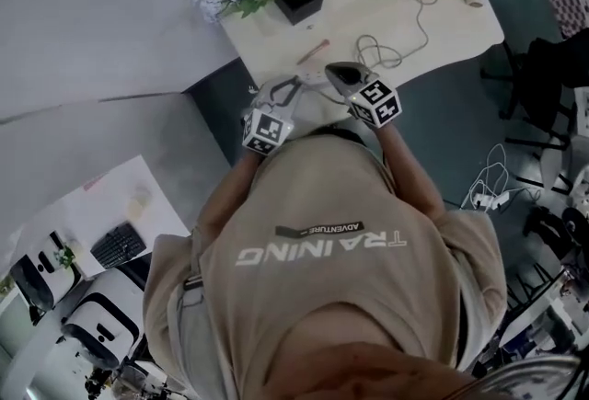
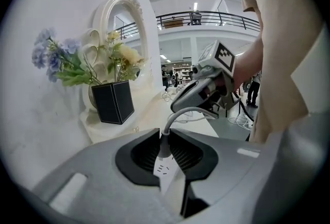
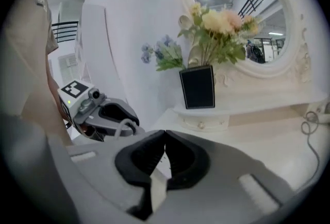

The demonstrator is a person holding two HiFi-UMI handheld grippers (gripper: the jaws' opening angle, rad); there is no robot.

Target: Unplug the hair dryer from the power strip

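Left gripper (image 2: 165, 134) grips power strip (image 2: 166, 171) at white table (image 2: 149, 109) beside wall (image 2: 62, 6).

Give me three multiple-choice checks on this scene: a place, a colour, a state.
1. Where does the flower pot stand? A on the white table B on the floor C on a chair
2. What colour is the pot? A white B black C red
3. The left gripper is: A wide open B shut on the power strip C shut on a flower
Answers: 1 A, the pot sits on the tabletop by the mirror; 2 B, its sides are black; 3 B, the pads clamp the white socketed strip.
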